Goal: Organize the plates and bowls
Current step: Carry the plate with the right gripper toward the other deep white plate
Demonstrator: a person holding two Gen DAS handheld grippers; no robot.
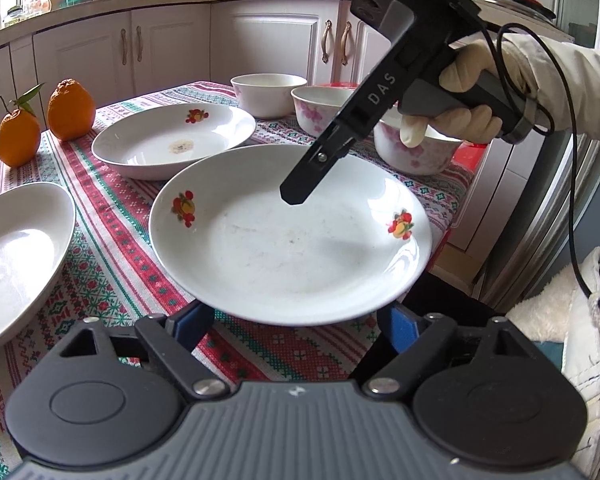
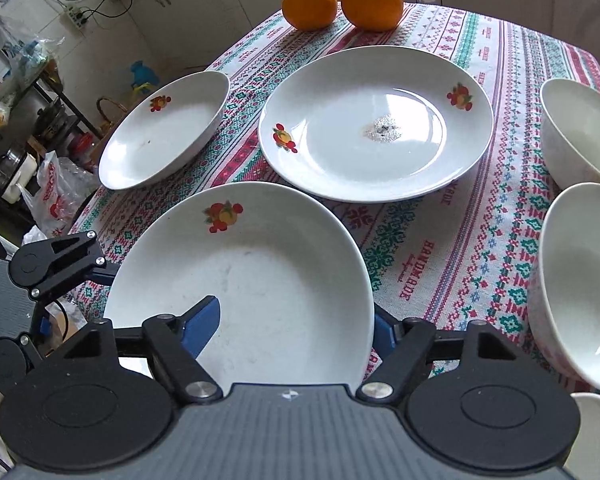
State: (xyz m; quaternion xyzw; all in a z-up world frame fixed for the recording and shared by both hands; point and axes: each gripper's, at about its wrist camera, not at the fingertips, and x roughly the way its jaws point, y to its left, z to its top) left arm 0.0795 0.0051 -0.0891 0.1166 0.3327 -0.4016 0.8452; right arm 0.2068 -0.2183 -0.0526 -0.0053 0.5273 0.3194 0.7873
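The left gripper [image 1: 294, 320] is sitting at the near rim of a white fruit-print plate [image 1: 292, 248], with its blue pads [image 1: 192, 320] spread wide to either side; the rim is covering the fingertips, and I cannot tell whether anything is touching. The right gripper [image 2: 296, 328] is also standing wide apart, straddling the same plate's [image 2: 260, 280] rim, one blue pad [image 2: 204, 320] hovering over the inside and the other sitting just outside the edge. From the left wrist view, a gloved hand [image 1: 472, 92] is angling the right gripper [image 1: 296, 196] down over the far part of the plate. This plate is lying at the near right of the patterned tablecloth [image 1: 112, 220], its right side reaching past the table edge; whether it is resting flat cannot be told. A second plate [image 1: 172, 140], showing a small stain in its middle, is lying just beyond it, and a third plate [image 1: 16, 256] is lying to the left. Three bowls are standing at the far right: a plain white bowl [image 1: 268, 94], a pink-flowered bowl [image 1: 324, 108] beside it, and another flowered bowl [image 1: 420, 152] nearer. Two oranges [image 1: 70, 110] are sitting at the far left.
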